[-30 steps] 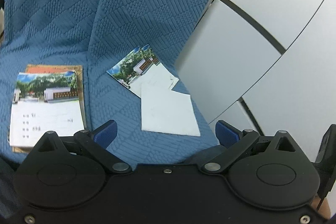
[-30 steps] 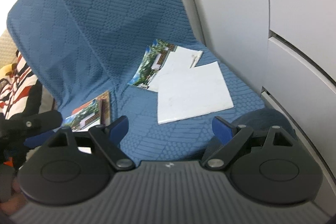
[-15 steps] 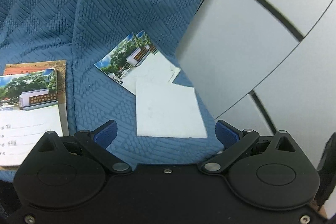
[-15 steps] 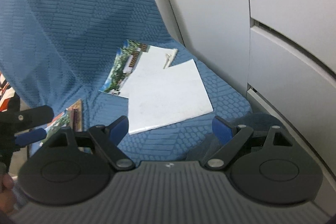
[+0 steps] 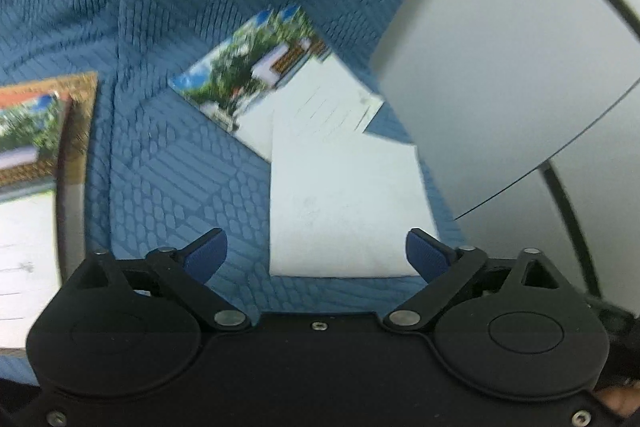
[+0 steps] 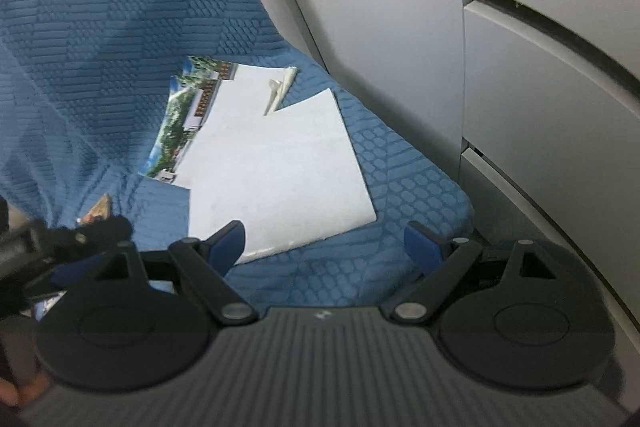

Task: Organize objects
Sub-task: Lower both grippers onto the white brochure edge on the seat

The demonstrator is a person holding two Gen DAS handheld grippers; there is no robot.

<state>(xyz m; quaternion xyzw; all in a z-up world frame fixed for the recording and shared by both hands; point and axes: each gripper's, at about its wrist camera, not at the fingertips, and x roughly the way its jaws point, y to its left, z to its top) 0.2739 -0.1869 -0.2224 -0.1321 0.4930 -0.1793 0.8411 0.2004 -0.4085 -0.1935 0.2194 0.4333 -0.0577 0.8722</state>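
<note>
On the blue textured seat cover (image 5: pixel 168 187), hard against the grey panelled wall (image 5: pixel 500 87) on its right side, we find the loose papers. A plain white sheet (image 5: pixel 344 207) lies topmost and nearest to us, its far corner overlapping a photo card (image 5: pixel 256 75) printed with trees and a building. The sheet's right edge runs close to the wall, so the open room for moving lies on the left, where bare cover separates this pile from the gold-bordered stack (image 5: pixel 36 155) at the left edge of the left wrist view.

Our left gripper (image 5: pixel 316 253) has its blue jaws spread wide, though they have just been closing a little; the sheet's near edge lies between them, and we cannot tell whether they touch it. Our right gripper (image 6: pixel 324 239) also stands wide apart, its left finger (image 6: pixel 226 241) in front of the sheet's near corner, nothing pinched.

The right wrist view shows what the left does not: two photo cards (image 6: pixel 180 123) fanned under the sheet rather than one, a small folded cream scrap (image 6: pixel 280 89) on the upper paper, the seat's rounded front edge (image 6: pixel 460 211) falling away beside the wall, and the other gripper as a dark blurred shape at the left. Only a corner of the stack shows there.

We count one white sheet, two photo cards, one scrap, one stack.
</note>
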